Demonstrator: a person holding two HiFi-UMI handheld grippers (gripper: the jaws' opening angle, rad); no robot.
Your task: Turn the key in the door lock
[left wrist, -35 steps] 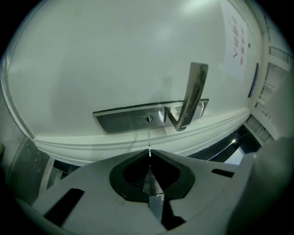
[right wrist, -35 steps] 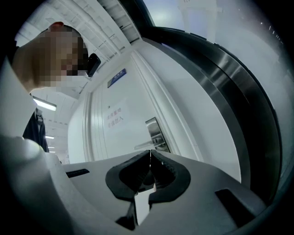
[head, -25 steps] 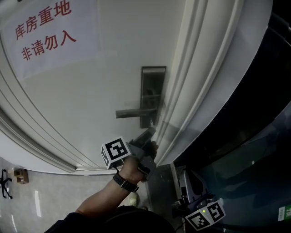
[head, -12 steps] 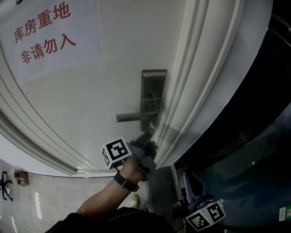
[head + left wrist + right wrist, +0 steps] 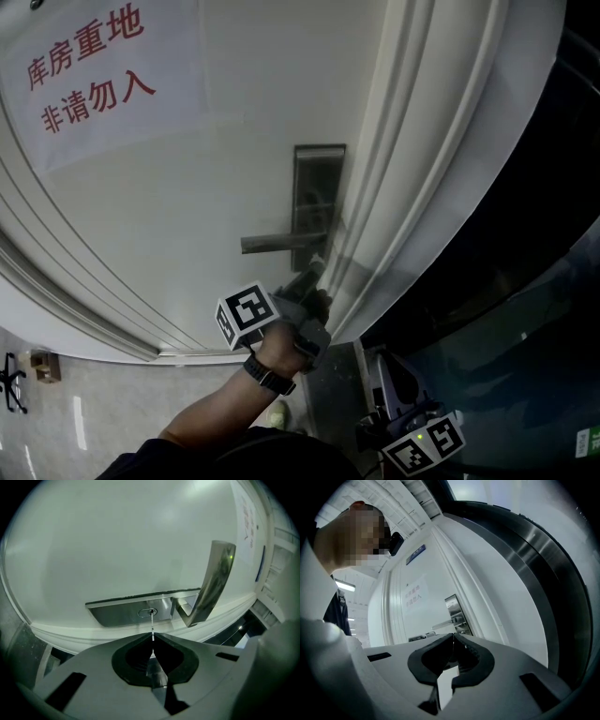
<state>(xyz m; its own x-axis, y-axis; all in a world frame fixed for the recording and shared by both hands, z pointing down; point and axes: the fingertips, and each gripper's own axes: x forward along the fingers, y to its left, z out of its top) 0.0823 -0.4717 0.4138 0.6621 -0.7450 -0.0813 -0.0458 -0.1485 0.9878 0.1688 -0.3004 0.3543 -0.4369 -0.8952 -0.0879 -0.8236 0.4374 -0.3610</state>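
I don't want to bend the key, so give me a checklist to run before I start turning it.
1. Left gripper shut on the key: ok.
2. Key tip at the keyhole: ok.
3. Key fully seated: cannot tell.
4. Handle clear of the left gripper: ok.
5. Right gripper shut, empty and away from the lock plate: ok.

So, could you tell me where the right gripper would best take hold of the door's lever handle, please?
Grip the lever handle near its free end, away from the lock plate, jaws closing above and below it from the front. It is a slim horizontal bar, and that end lies clear of the left gripper, shut on the key at the keyhole.
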